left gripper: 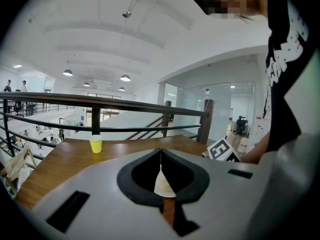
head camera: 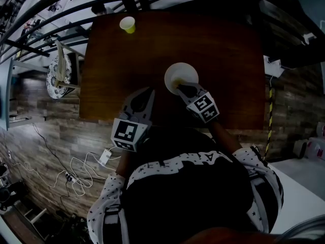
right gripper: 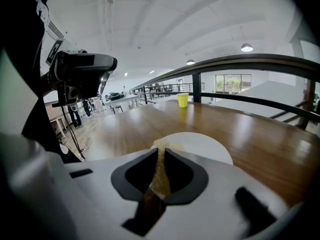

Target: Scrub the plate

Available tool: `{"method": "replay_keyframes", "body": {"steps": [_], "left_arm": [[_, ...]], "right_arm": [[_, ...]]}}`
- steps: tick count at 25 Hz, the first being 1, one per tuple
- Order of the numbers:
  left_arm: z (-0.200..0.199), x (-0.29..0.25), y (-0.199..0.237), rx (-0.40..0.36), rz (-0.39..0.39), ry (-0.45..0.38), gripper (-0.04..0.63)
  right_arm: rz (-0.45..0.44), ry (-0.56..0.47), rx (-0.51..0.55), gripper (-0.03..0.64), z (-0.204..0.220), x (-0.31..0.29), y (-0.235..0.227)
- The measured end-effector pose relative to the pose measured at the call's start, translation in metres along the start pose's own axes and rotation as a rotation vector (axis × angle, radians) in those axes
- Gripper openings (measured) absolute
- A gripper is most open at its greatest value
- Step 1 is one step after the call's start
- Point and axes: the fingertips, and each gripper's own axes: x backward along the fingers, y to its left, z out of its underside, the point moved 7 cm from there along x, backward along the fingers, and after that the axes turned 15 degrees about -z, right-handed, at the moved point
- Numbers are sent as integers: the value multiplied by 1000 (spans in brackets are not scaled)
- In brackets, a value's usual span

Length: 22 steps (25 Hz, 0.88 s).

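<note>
A white plate [head camera: 186, 71] [right gripper: 202, 144] lies on the dark wooden table [head camera: 228, 60], near its front middle. My right gripper [head camera: 180, 87] [right gripper: 160, 156] rests at the plate's near edge, jaws shut on a thin yellowish sponge [head camera: 176, 83] [right gripper: 160, 176] whose tip touches the rim. My left gripper [head camera: 147, 93] [left gripper: 161, 156] hangs over the table's front edge, left of the plate, jaws shut with nothing held. Through its narrow slit a sliver of the plate [left gripper: 163, 185] shows.
A yellow cup [head camera: 127, 24] [left gripper: 95, 144] [right gripper: 183, 100] stands at the table's far edge, in front of a dark railing [left gripper: 95, 101]. Left of the table is a patterned chair [head camera: 57, 75]. Cables [head camera: 84, 172] lie on the plank floor. The person's body fills the lower head view.
</note>
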Motion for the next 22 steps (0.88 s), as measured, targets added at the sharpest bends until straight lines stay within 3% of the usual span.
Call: {"method": "replay_keyframes", "body": {"steps": [22], "left_arm": [[3,6,-5,0,14,-8,14]], "right_arm": [[-28,-9,-4,49,4,0,27]]}}
